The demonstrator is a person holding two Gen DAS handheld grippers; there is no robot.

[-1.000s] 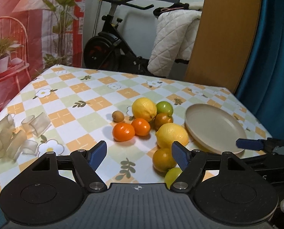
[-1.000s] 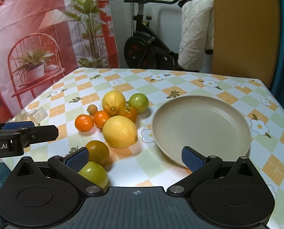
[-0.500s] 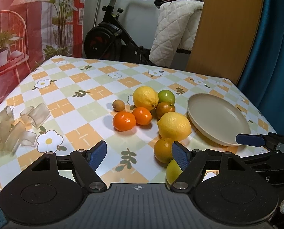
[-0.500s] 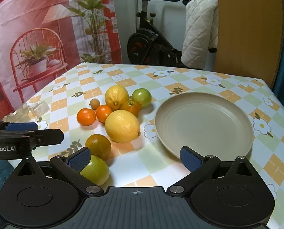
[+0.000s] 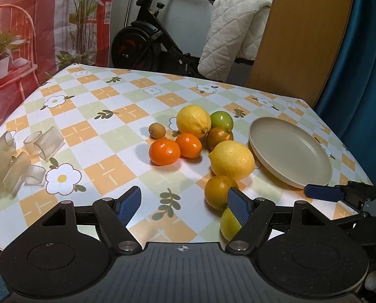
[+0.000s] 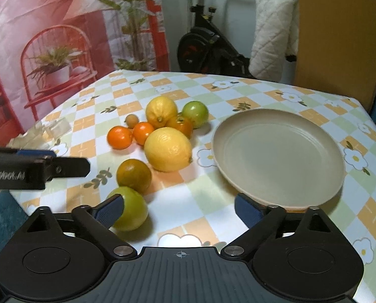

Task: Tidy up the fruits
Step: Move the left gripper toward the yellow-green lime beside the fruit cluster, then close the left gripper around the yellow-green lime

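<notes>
Fruits sit in a bunch on the checked table [image 5: 112, 136], just left of the empty tan plate [image 6: 278, 156]: two yellow lemons [image 6: 168, 149], two small oranges [image 5: 164, 151], green ones and one tiny brown one [image 5: 157, 130]. Nearest fruit is a yellow-green one [image 6: 131, 210], and the right tool [image 6: 180, 208] has just been closing a bit, with its left pad in front of that fruit but not squeezing it. Left tool [image 5: 184, 204] is spread apart with nothing in it, low over the table's near edge.
</notes>
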